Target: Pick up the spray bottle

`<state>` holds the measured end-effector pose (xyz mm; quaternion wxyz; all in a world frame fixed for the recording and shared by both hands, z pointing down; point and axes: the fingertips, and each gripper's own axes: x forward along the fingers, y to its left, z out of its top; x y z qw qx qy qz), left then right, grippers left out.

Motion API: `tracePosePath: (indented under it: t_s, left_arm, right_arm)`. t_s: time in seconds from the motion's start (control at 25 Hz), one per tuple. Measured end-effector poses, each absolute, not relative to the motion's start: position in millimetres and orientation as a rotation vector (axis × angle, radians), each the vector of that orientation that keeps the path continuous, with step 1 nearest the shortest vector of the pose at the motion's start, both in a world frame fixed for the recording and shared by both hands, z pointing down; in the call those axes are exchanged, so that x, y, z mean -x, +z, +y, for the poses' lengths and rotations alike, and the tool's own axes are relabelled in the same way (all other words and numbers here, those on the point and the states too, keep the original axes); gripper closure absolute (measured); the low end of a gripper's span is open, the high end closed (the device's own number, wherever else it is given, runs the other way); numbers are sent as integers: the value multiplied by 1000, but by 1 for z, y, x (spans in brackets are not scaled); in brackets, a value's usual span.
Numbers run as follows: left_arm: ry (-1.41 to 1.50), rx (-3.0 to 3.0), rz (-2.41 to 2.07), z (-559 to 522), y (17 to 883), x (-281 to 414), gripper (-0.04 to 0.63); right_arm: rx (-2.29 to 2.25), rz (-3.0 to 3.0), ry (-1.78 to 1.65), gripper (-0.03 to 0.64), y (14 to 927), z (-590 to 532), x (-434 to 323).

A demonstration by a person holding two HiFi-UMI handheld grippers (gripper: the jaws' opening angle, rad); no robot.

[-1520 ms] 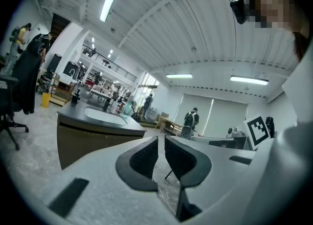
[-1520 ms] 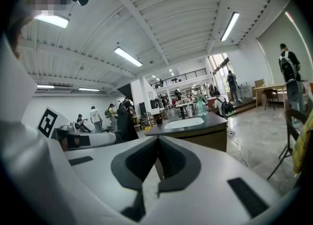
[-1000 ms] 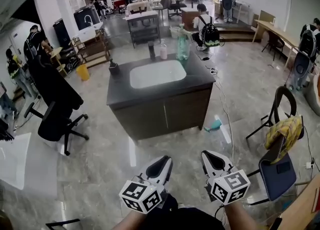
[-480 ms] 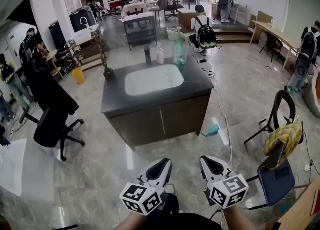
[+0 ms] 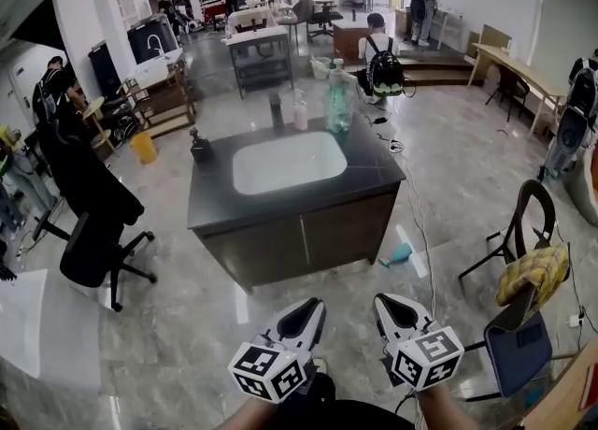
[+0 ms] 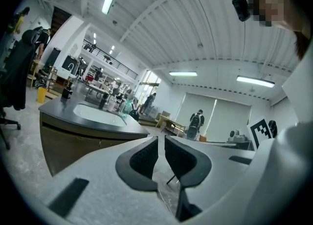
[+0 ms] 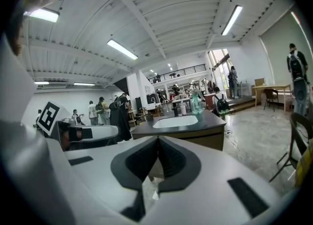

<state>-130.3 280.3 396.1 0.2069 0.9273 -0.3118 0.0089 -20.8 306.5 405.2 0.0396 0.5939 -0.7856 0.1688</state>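
Head view puts the spray bottle (image 5: 338,101), clear green, upright at the far edge of the dark counter (image 5: 374,171), just behind the white sink (image 5: 288,162). A dark bottle (image 5: 277,110) and a pale pink bottle (image 5: 301,116) stand beside it; we cannot tell what they hold. Our left gripper (image 5: 313,305) and right gripper (image 5: 381,299) hang well apart from the counter, each with its fingers drawn together on nothing. Only this view shows us the teal object (image 5: 400,253) on the floor by the cabinet and the yellow bin (image 5: 144,146); the gripper views show the bottles small beyond the jaws.
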Motion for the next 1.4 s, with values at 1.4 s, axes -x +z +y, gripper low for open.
tracePosePath:
  t_s: [1.4]
  left_arm:
    - [46, -2539, -794, 92, 421, 138, 551]
  right_arm:
    - [-1854, -2333, 555, 609, 421, 118, 32]
